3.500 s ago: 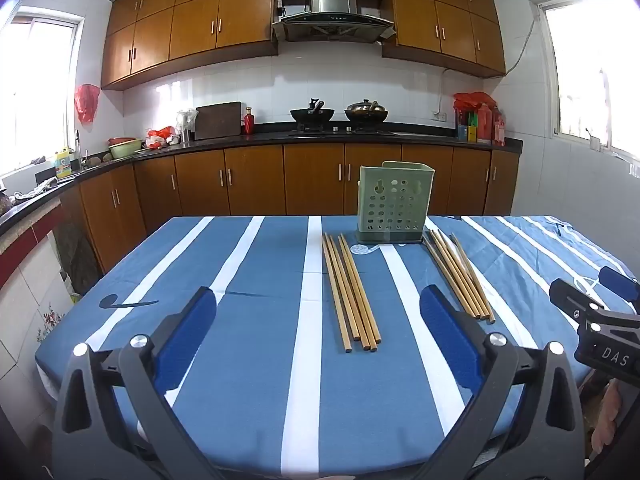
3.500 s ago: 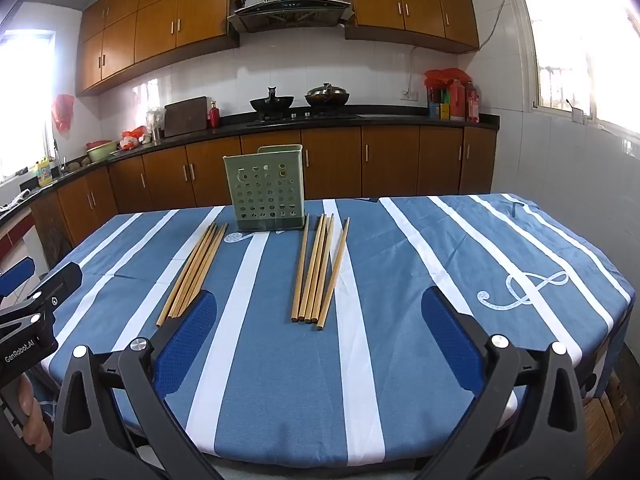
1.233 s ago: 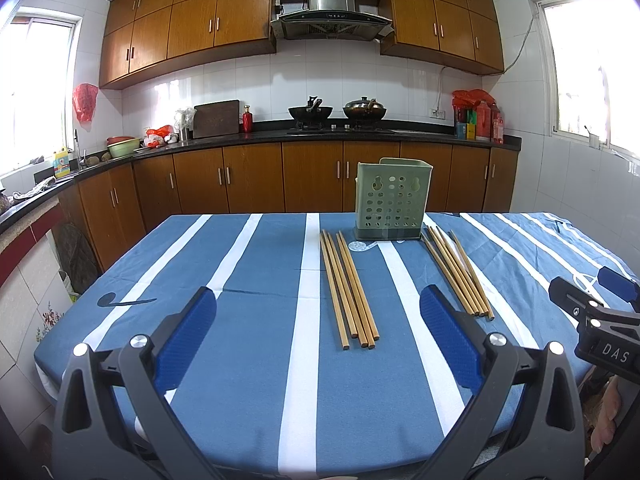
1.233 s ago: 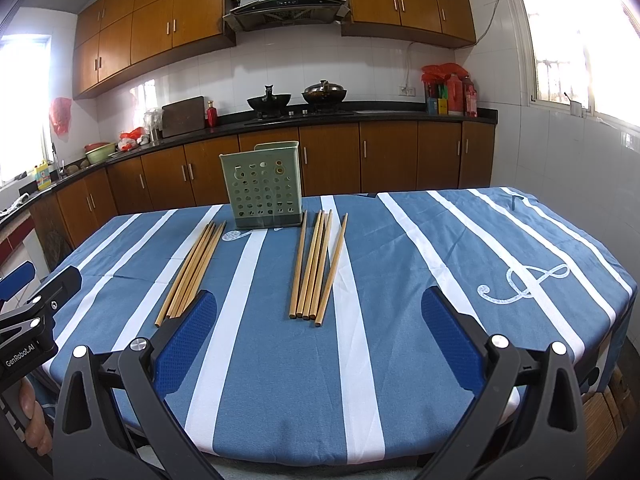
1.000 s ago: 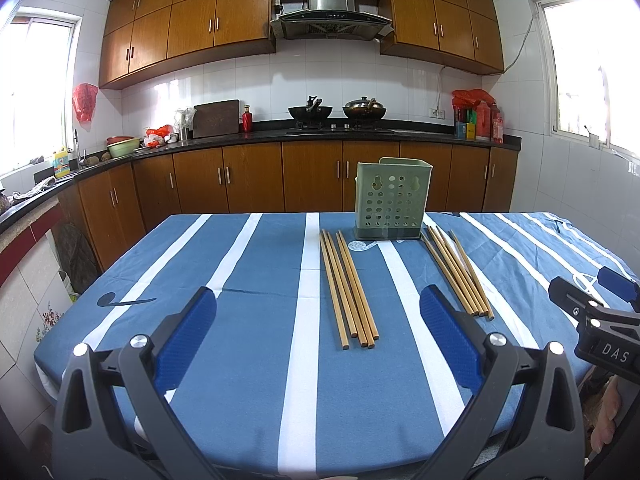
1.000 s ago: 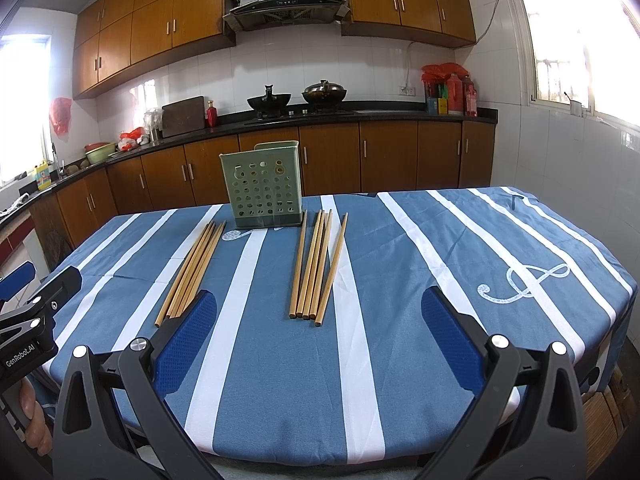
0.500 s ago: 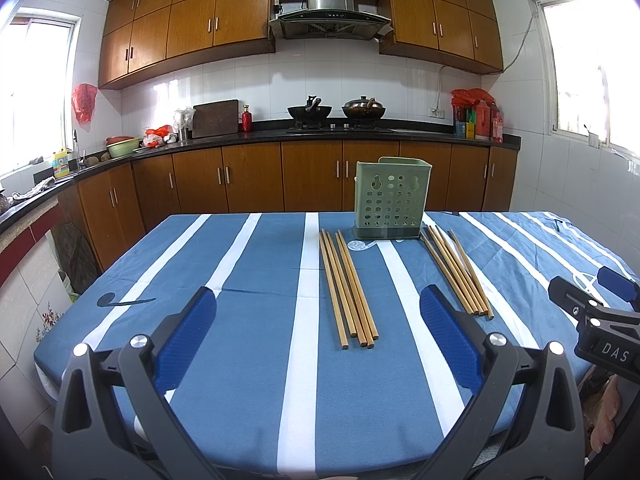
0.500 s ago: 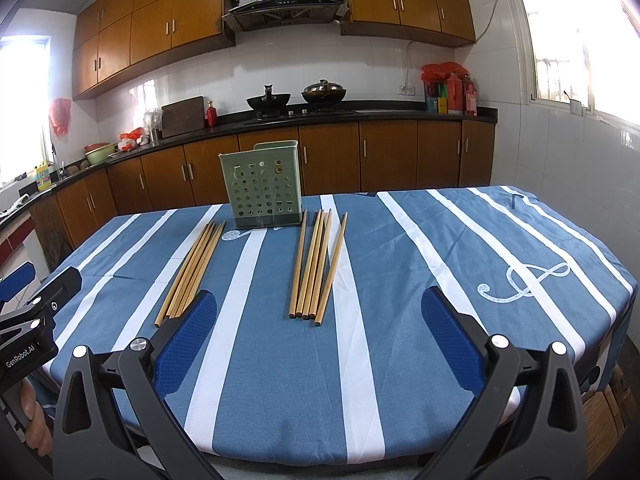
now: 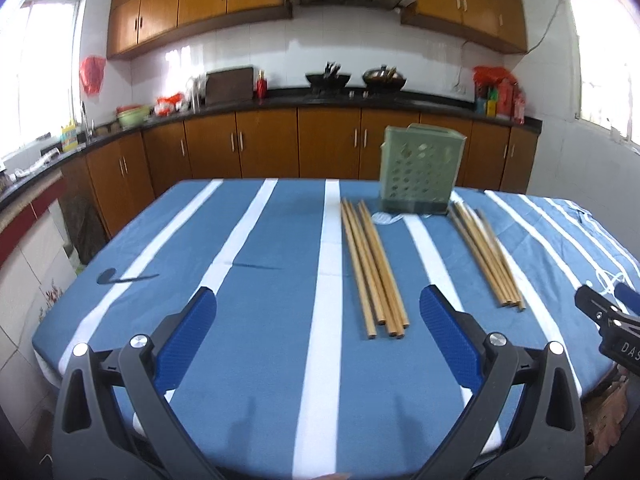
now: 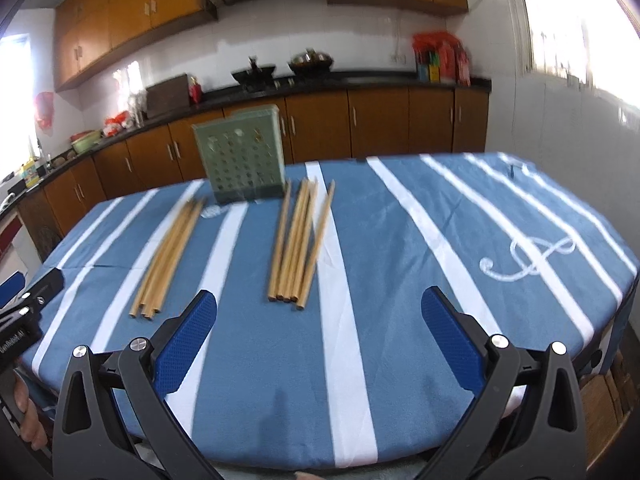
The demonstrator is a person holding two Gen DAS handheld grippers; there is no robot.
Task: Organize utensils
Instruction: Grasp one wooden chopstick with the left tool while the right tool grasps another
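Tools (image 9: 316,326) nearer chopsticks (image 9: 374,270) than before

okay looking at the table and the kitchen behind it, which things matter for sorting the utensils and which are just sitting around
For the job:
- left bundle of chopsticks
- right bundle of chopsticks
- green perforated holder, standing upright at the far end of the striped tablecloth
- left gripper and right gripper, both open and empty

Just lying about:
- two woks on the stove
- cutting board
- green bowls
- red bottles on the counter
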